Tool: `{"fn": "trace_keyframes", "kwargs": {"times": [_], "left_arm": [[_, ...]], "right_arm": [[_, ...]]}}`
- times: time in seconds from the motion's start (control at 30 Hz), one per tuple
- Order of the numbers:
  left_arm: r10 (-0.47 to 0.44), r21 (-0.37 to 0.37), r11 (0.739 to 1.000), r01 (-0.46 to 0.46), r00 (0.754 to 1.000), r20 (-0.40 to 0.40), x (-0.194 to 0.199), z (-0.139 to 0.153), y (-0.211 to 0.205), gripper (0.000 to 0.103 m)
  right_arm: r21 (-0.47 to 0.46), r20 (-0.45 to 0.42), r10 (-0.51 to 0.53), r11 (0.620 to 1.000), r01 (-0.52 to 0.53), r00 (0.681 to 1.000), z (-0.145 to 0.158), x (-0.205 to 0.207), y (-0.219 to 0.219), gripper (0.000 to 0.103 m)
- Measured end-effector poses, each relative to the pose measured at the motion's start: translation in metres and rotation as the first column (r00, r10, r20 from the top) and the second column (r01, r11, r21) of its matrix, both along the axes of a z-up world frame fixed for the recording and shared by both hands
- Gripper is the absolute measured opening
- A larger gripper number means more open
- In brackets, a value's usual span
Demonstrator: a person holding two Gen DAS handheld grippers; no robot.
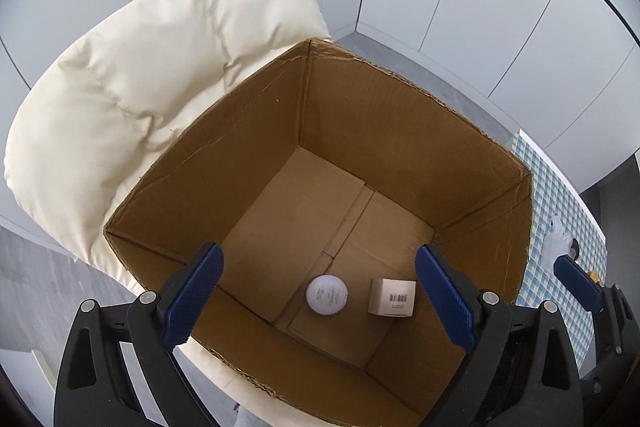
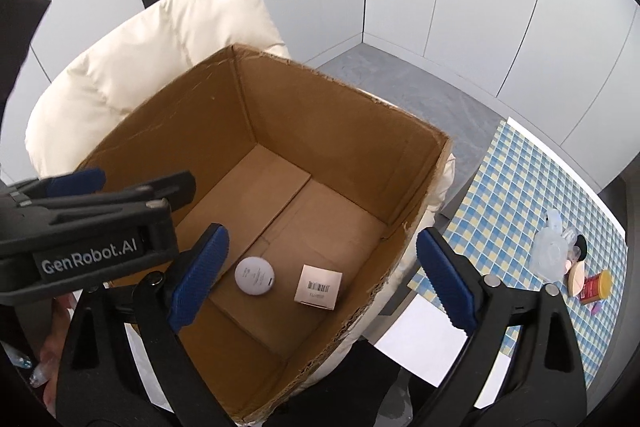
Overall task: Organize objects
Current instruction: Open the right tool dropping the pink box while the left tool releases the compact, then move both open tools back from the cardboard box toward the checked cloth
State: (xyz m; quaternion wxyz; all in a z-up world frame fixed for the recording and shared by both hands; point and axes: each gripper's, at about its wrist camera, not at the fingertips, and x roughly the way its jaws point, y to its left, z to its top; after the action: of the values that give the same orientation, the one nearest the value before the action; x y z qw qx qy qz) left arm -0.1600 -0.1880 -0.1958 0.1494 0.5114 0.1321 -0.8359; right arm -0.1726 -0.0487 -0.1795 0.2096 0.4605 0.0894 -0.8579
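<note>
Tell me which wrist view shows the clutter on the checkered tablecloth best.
Right wrist. The clear bottle, red jar and beige puff sit in plain sight on the checkered tablecloth. Left wrist catches only an edge strip, items mostly hidden behind the right tool.

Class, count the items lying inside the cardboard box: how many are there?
2. A round white container lies on the cardboard box floor, and a small carton with a barcode sits just to its right. The box's near corner is hidden.
</note>
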Motion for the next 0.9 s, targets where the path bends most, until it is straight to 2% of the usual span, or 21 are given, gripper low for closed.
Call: {"fn": "trace_keyframes", "kwargs": {"times": [0.13,0.4,0.57,0.9], "left_arm": [[0.002,0.017,1.000,-0.002,1.000,0.008,0.000,-0.002,-0.001,0.097],[0.006,0.013,1.000,-0.006,1.000,0.009,0.008,0.002,-0.001,0.097],[-0.002,0.061,0.998,0.001,1.000,0.011,0.018,0.005,0.001,0.097],[-0.028,0.045,0.999,0.028,1.000,-0.003,0.034,0.014,0.025,0.097]], "right_arm": [[-0.038,0.024,-0.006,0.999,0.007,1.000,0.003,-0.002,0.004,0.096],[-0.024,0.058,-0.024,0.999,0.025,0.998,0.004,0.004,0.008,0.096],[-0.033,0.062,-0.027,0.999,0.029,0.998,0.008,0.013,0.015,0.096],[-0.042,0.070,-0.039,0.998,0.042,0.997,0.016,0.029,0.030,0.096]]}}
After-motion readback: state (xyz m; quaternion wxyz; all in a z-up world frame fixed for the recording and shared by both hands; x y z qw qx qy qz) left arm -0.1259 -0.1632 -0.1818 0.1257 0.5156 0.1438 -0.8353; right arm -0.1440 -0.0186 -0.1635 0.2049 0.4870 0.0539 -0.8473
